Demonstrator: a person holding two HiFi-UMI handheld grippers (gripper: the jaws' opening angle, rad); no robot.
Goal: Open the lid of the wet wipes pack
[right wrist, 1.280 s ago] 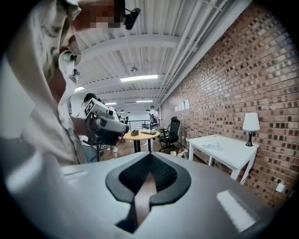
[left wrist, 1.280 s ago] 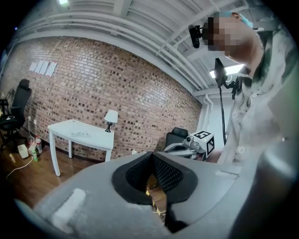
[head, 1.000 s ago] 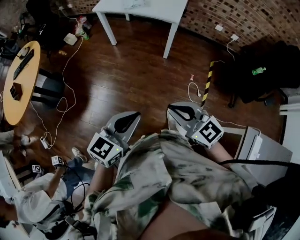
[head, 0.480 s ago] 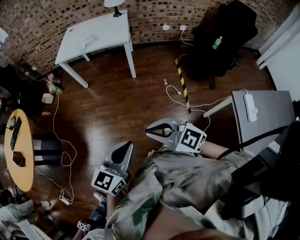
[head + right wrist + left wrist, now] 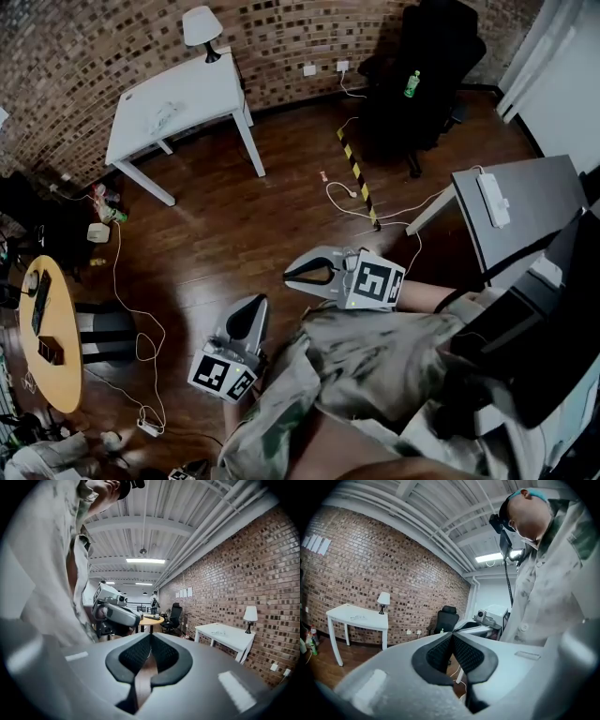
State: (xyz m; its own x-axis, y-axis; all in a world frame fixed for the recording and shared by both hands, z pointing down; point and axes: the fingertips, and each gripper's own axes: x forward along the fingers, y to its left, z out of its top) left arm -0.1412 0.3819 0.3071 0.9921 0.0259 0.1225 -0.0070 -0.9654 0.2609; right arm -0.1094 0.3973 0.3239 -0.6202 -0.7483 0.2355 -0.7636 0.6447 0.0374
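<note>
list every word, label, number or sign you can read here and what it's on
No words or numbers are readable.
cube on the left gripper: square marker pattern, no letters
cube on the right gripper: the same
sheets on the brick wall: too small to read
green bottle: label too small
floor tape: yellow-black stripes, no words

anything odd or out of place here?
Both the left gripper and right gripper are shut on nothing, held by the person's waist above the wood floor; I can't make out a wipes pack. A loose white cable trails by the striped tape, and a green bottle sits on the black chair.
</note>
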